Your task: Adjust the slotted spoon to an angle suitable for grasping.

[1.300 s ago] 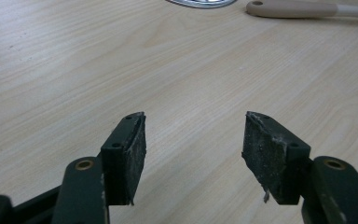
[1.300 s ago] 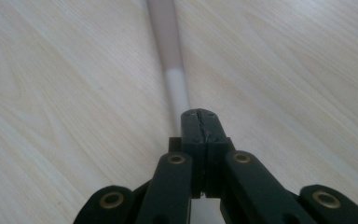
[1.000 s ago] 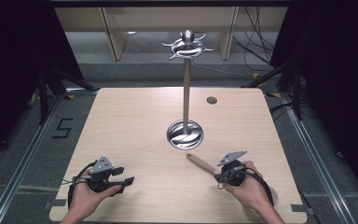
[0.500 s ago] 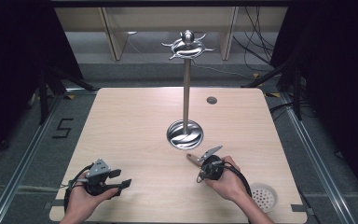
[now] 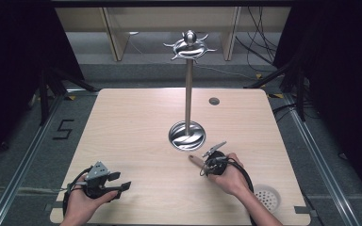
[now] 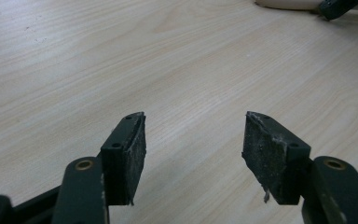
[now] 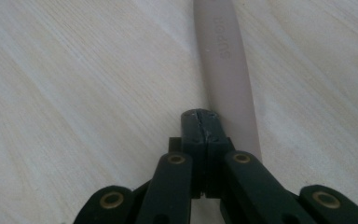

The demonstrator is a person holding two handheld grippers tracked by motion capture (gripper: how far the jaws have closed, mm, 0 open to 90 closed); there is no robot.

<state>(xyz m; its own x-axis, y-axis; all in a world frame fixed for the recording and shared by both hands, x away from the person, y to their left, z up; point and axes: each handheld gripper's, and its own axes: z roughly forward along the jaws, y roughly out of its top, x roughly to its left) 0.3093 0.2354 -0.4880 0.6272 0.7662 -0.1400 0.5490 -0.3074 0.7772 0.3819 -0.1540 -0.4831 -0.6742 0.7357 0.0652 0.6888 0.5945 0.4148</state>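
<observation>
A beige stick-like handle [image 7: 226,60] with raised lettering lies flat on the wooden table [image 5: 136,122], just in front of the metal stand's round base [image 5: 187,135]. My right gripper [image 7: 200,116] is shut pad on pad with nothing between the jaws, low over the handle's near part, tips at its left edge. In the high view the right gripper [image 5: 203,164] covers most of the handle [image 5: 194,158]. My left gripper [image 6: 193,144] is open over bare wood at the table's front left, also seen from above as the left gripper [image 5: 120,186].
The stand's pole rises to a hooked metal top [image 5: 188,47]. A small dark round spot [image 5: 214,100] sits at the table's back right. A white perforated disc [image 5: 267,195] lies on the floor off the front right edge. Shelving stands beyond the table.
My right hand has moved left across the table and slightly down, bringing its shut jaws over the beige handle, which stayed in place. The left gripper has not moved.
</observation>
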